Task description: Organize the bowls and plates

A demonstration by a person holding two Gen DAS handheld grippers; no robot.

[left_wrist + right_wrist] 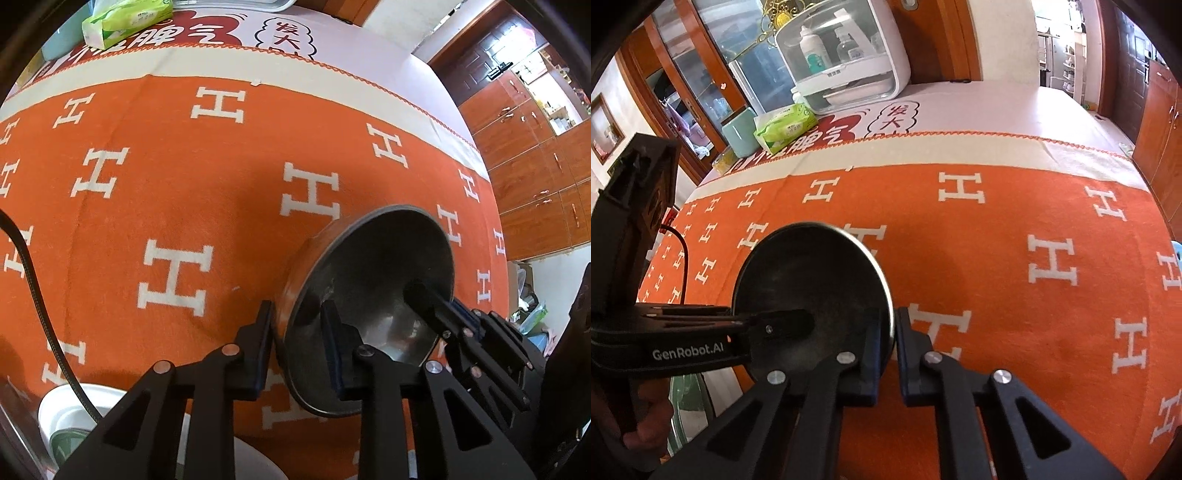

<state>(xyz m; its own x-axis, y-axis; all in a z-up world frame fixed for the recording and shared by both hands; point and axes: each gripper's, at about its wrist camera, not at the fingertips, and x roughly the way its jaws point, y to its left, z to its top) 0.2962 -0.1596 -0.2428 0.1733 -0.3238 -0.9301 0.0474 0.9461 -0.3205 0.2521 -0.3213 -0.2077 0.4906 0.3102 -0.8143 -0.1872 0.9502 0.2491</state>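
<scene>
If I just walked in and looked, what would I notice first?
Probably the shiny metal bowl, tipped up over the orange cloth with white H shapes, pinched at its rim by two black tongs: the left tongs on one side, the right tongs on the other. Behind it, a green tissue pack lies by a white box.

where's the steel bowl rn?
Steel bowl sits tilted over the orange cloth, rim pinched by both grippers: left gripper, right gripper.
</scene>
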